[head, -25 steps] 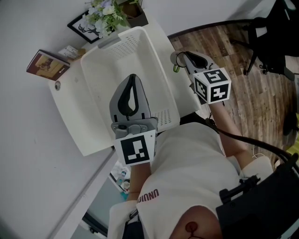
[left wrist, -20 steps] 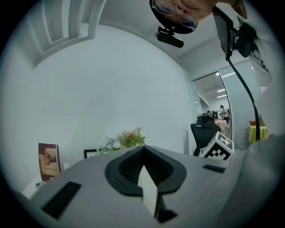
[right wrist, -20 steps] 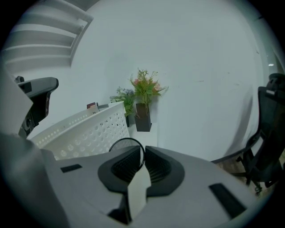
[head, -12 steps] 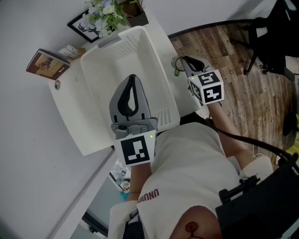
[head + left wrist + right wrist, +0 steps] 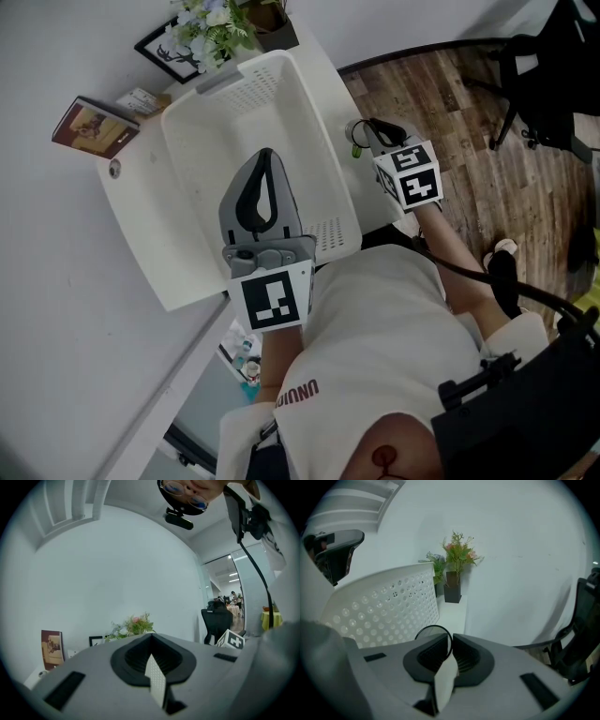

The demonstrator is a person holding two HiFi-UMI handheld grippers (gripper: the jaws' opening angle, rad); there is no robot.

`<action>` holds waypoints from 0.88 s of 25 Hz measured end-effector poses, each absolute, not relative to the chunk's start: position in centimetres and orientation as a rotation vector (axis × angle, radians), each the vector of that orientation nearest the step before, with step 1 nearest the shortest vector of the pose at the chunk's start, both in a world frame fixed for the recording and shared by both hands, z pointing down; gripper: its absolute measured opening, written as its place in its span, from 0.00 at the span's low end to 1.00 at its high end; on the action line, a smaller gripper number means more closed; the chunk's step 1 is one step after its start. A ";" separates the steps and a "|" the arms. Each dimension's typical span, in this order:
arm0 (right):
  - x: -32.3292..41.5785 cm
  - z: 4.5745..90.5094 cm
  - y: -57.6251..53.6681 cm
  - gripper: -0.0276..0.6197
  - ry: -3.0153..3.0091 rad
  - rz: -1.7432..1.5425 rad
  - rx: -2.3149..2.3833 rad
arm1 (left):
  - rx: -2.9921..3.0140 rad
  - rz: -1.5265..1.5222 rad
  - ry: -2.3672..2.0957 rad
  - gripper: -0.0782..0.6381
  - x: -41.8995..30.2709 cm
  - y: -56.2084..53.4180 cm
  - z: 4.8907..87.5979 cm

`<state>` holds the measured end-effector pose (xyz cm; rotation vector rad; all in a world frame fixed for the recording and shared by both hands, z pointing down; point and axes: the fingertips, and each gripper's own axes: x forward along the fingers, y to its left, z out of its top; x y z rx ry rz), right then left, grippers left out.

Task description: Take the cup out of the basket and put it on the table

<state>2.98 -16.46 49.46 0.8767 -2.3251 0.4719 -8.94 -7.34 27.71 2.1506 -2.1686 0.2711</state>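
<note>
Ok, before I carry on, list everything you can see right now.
basket: one, white, on the table
cup: one, pale, right of the basket, rim between the right jaws
table: one, white, under the basket
book: one, brown, left of the basket
picture frame: one, black, behind the basket
flowers: one bunch, dark pot, behind the basket
office chair: one, black, on the wooden floor
left gripper: one, grey, over the basket, jaws together
right gripper: one, grey, jaws shut on the cup

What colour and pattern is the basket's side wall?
White basket, dotted with round holes; best in the right gripper view.
</note>
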 end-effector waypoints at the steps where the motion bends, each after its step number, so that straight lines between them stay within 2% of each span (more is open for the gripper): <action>1: 3.0 49.7 -16.3 0.11 -2.320 0.473 0.872 | 2.151 0.272 -2.169 0.12 -9.0 -7.3 27.7; 22: 2.9 53.3 -14.3 0.11 -2.227 0.436 0.780 | 2.139 0.284 -2.172 0.12 -9.2 -7.2 27.9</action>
